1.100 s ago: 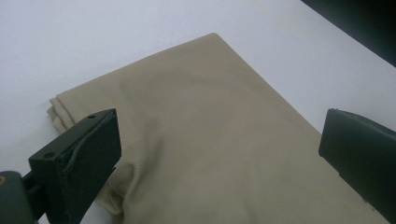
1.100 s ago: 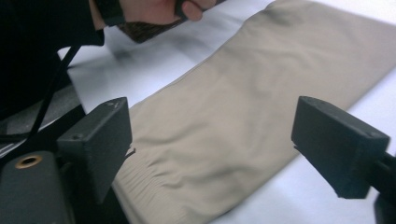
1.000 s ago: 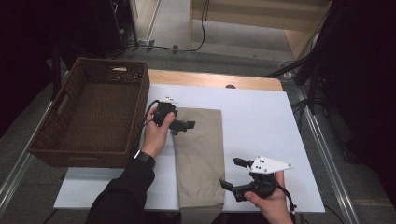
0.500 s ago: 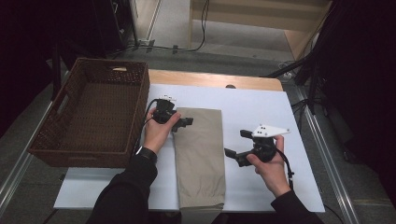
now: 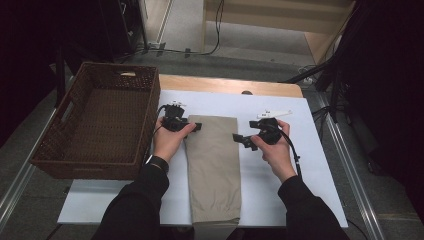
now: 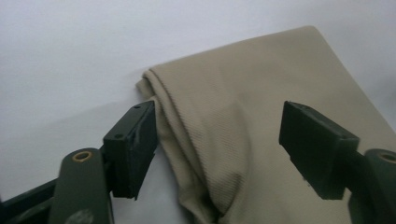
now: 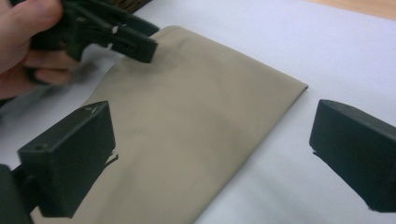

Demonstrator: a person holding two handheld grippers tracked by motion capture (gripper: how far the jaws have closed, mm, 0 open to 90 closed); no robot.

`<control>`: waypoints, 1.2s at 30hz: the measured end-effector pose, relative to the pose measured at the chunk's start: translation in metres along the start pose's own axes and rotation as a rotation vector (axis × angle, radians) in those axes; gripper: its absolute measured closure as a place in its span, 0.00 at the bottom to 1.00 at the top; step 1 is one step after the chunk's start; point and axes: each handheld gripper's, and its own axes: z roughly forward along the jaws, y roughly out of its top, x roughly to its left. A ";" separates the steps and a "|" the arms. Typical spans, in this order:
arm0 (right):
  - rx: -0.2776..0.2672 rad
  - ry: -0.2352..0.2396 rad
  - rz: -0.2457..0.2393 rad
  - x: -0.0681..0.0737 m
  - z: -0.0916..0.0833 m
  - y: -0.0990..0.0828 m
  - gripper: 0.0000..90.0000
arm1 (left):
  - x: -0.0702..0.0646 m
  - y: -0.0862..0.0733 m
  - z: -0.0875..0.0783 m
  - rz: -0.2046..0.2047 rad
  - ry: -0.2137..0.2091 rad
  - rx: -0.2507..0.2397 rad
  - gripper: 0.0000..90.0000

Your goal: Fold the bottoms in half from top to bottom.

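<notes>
We have a folded beige cloth [image 5: 213, 167] lying flat on the white table cover [image 5: 300, 200], its long side running away from us, its near end at the table's front edge and its far end about mid-table. In the left gripper view the cloth's [image 6: 261, 116] far left corner shows stacked, slightly rumpled layers, and that corner sits between the two black jaws. Our left gripper [image 5: 192, 126] is at this corner; its jaws have just been closing, yet they stand apart with a clear gap on both sides, and the pads do not press the fabric. Our right gripper [image 5: 241, 140] sits just beside the cloth's far right edge, pointing toward it. In the right gripper view its jaws are spread wide, one over the cloth [image 7: 187, 140] and the other over the bare cover [image 7: 289, 186], holding nothing; the left gripper [image 7: 135, 39] and the fingers [image 7: 32, 18] around it show at the upper left. A brown wicker basket [image 5: 145, 125] stands on the left, just beside our left hand [image 5: 169, 141]. Beyond the cover, a strip of wooden tabletop [image 5: 220, 83] shows.
</notes>
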 end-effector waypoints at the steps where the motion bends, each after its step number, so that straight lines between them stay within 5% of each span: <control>1: -0.006 -0.016 0.008 -0.003 0.003 0.001 0.11 | 0.001 0.000 0.000 -0.002 0.008 -0.002 0.37; 11: 0.107 -0.114 0.020 -0.027 0.037 0.006 0.35 | 0.007 0.000 0.005 -0.011 0.043 0.009 0.59; 22: 0.121 -0.174 0.023 -0.037 0.060 0.019 0.47 | 0.009 0.000 0.009 -0.001 0.053 -0.006 0.65; 30: 0.143 -0.172 0.008 -0.039 0.073 0.013 0.61 | 0.010 0.000 0.009 0.007 0.070 -0.002 0.76; 36: 0.137 -0.109 0.071 -0.041 0.074 0.012 0.91 | 0.006 0.000 0.010 0.031 0.050 0.007 0.93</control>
